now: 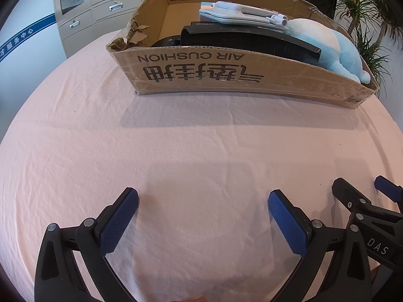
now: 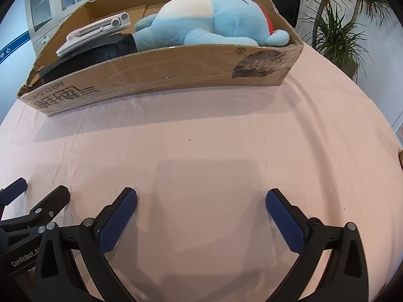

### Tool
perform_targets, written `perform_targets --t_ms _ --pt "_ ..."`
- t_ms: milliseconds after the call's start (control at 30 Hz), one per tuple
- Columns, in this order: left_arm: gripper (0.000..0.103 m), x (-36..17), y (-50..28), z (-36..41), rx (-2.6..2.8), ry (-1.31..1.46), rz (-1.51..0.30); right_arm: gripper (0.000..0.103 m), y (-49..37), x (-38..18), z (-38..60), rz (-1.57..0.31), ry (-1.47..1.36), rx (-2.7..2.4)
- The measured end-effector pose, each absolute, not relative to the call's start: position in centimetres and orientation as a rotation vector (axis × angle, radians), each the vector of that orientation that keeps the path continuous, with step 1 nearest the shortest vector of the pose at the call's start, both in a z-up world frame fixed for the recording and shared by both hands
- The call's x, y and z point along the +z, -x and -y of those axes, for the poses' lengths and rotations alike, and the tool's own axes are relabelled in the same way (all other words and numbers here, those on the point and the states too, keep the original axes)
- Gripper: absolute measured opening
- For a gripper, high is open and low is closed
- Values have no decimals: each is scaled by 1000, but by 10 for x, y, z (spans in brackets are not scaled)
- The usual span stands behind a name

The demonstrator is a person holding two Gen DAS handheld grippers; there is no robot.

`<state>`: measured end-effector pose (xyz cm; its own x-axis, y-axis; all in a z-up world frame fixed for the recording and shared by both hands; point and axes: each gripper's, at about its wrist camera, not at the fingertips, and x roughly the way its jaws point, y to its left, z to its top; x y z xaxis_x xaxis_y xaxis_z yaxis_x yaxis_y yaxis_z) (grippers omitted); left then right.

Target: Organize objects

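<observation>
Left claw (image 1: 203,200) low in the frame, blue pads spread wide, nothing between them, just pink cloth. Right claw (image 2: 201,198), same story: pads wide apart, empty, hovering over the desk (image 2: 214,138).

Plenty of running room here. From both claws up to the cardboard box (image 1: 226,75) the pink-covered desk lies open and wrinkled, with only the box's shadow across it. The box sits in the upper part of both frames, its long printed wall facing the claws. The desk's rounded edge falls away at the left and right of each frame.

Inside the box, everything is packed: a blue plush toy (image 2: 214,22) lying along the right end, a black case (image 1: 252,42) filling the middle, and a white folding stand (image 1: 241,15) resting on top of that case. The box's left half shows bare cardboard floor.

Now the differences. The left view catches the torn, crumpled corner (image 1: 133,32) at the box's upper left, and a grey cabinet (image 1: 95,7) behind it in the upper left of the frame. It also picks up the right claw's black frame poking in at the lower right.

The right view gives the plush nearly whole, with a red patch at its far end, and the box's right corner wrapped in clear tape (image 2: 264,65). The left claw's arm shows at the lower left of this frame. Potted plants (image 2: 335,25) stand beyond the desk at the upper right.
</observation>
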<state>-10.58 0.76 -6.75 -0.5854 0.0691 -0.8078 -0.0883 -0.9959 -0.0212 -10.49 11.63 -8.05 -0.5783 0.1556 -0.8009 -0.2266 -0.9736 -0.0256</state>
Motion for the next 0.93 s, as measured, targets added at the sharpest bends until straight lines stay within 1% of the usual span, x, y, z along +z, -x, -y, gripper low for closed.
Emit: perform_targets --t_ms 933 --pt "103 -70 104 -13 2739 1394 -16 102 103 -80 -117 -112 1317 2618"
